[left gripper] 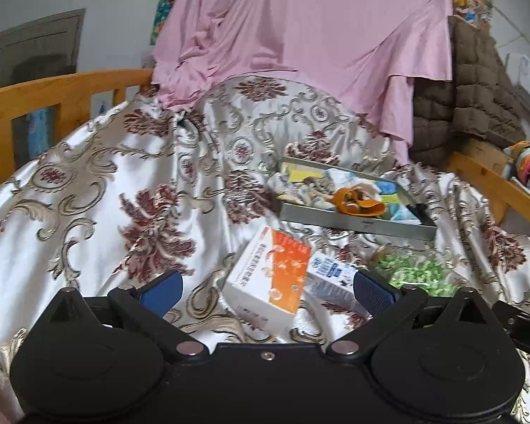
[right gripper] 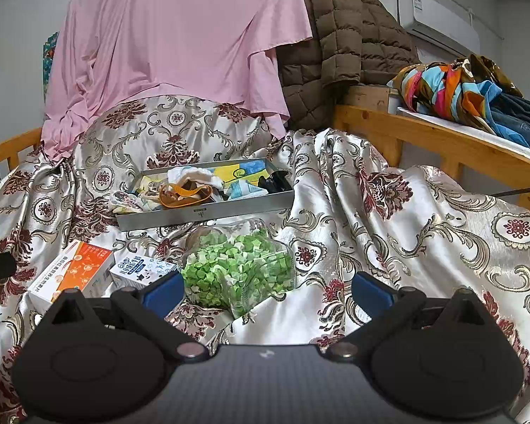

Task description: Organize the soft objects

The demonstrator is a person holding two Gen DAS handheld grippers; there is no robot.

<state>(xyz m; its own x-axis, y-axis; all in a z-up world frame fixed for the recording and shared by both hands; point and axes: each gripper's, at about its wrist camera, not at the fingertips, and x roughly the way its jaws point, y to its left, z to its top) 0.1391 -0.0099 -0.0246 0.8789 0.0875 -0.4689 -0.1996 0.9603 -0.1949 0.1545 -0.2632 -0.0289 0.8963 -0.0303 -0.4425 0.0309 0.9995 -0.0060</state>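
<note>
A grey metal tray [left gripper: 357, 222] [right gripper: 208, 212] lies on a satin bedspread and holds several small cloths and an orange strap-like piece [left gripper: 358, 201] [right gripper: 183, 192]. In front of it lie an orange-and-white box [left gripper: 270, 279] [right gripper: 70, 272], a small white-and-blue box [left gripper: 330, 277] [right gripper: 141, 270] and a clear jar of green paper stars [left gripper: 417, 272] [right gripper: 236, 265] on its side. My left gripper [left gripper: 266, 288] stands open just over the orange-and-white box. My right gripper [right gripper: 266, 289] stands open with the jar lying between its blue pads [right gripper: 162, 291].
A pink sheet [left gripper: 300, 35] [right gripper: 166, 42] drapes over the headboard, with a brown quilted jacket [left gripper: 470, 95] [right gripper: 339, 46] beside it. Wooden bed rails [left gripper: 53, 92] [right gripper: 438, 137] run along both sides. Colourful folded clothes [right gripper: 455, 92] rest on a ledge at the right.
</note>
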